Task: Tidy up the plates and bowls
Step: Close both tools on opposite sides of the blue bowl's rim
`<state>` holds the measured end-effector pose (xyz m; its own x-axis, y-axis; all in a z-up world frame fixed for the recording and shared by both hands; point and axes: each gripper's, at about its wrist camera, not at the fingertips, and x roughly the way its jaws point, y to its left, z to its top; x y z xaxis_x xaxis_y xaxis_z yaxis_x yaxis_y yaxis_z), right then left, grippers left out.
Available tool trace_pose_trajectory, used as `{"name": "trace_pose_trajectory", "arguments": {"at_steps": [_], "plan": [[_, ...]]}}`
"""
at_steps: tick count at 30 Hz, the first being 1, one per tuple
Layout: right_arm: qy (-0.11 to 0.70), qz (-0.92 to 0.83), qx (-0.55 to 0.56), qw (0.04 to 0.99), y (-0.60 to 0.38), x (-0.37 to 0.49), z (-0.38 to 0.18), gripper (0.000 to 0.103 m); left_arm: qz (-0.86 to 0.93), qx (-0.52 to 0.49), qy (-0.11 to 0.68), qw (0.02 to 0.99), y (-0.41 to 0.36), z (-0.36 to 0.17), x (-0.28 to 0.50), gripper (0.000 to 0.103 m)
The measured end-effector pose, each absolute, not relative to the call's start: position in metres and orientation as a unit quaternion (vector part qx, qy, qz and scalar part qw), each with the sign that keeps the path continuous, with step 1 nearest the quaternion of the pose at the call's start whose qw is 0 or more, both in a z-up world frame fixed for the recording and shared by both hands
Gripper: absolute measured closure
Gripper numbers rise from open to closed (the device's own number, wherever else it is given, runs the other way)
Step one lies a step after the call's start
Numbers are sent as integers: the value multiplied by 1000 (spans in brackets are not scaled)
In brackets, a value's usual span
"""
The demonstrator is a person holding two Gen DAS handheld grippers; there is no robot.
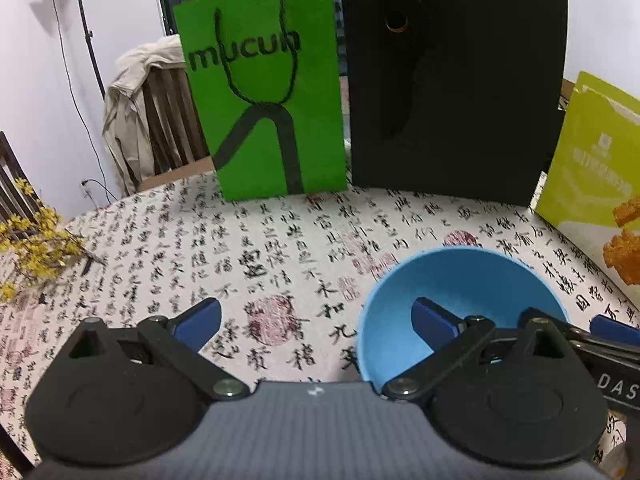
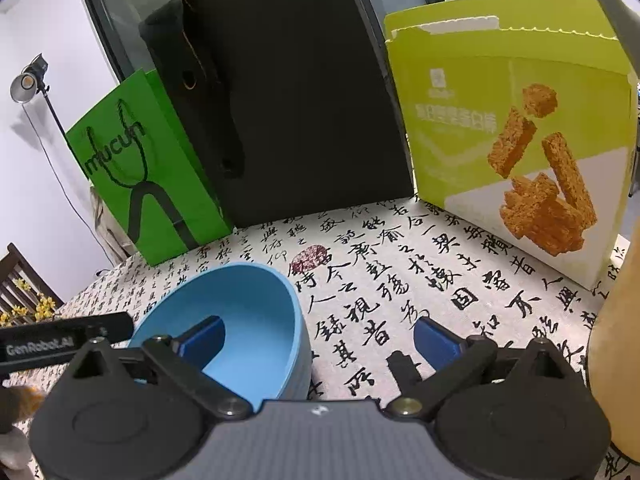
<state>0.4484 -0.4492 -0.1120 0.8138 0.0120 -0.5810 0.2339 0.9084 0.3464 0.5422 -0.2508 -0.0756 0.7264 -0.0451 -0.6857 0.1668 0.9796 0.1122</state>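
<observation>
We see bowl on bench: rim straddled by each gripper's inner finger. Left gripper jaws open, right gripper jaws open; neither gripping.

Bowl on tablecloth, before bags (standing upright).

"mucun" on green bag
</observation>
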Motion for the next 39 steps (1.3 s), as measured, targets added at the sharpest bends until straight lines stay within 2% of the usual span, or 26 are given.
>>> {"name": "trace_pose_trajectory", "arguments": {"at_steps": [6,11,15,20,22,32,35,36,39], "plan": [[308,-53,184,932,-441,451,-113,14,-55,90,378,920,-255,-90,543,0],[316,-48,174,931,-438,454,-115,17,-61,92,381,918,-254,-93,545,4],[320,-43,169,931,-435,455,-115,30,-64,106,378,918,-259,-96,544,8],[326,-41,167,929,-433,456,-117,36,-71,114,384,913,-264,-103,544,14],[329,-40,162,929,-431,457,-117,42,-71,115,388,912,-265,-105,545,18],[334,-37,137,932,-421,458,-119,63,-79,114,396,908,-272,-113,543,56],[339,-41,132,931,-420,459,-121,73,-78,113,395,908,-273,-115,542,64],[341,-41,130,930,-419,459,-122,76,-79,113,395,908,-273,-116,542,69],[340,-42,124,931,-417,459,-123,79,-84,111,399,906,-275,-118,541,78]]}}
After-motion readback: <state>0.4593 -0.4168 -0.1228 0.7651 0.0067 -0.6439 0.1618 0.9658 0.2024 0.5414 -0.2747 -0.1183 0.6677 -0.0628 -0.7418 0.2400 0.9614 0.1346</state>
